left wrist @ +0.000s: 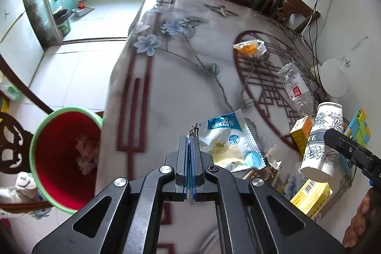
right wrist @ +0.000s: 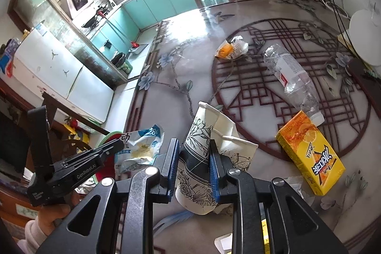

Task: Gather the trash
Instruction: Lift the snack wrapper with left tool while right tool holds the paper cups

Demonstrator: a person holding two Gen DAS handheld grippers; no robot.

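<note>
L gripper (left wrist: 190, 146), jaws pinching blue-white snack wrapper (left wrist: 228, 144) over tabletop (left wrist: 181, 77) edge, is hanging nearer red bin (left wrist: 64, 158) to its left; R gripper (right wrist: 194, 168) jaws are clamping crushed paper cup (right wrist: 197, 158).

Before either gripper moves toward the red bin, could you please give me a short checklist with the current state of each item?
1. Left gripper shut on the blue-and-white wrapper: ok.
2. Right gripper shut on the floral paper cup: ok, the cup is squeezed between the pads.
3. Red bin mouth open and in view beside the table: ok.
4. Wrapper already over the bin: not ok, it hangs over the table edge area.
5. Cup empty of liquid: cannot tell.
6. Remaining trash, clear bottle and yellow carton, on the table: not ok.
</note>
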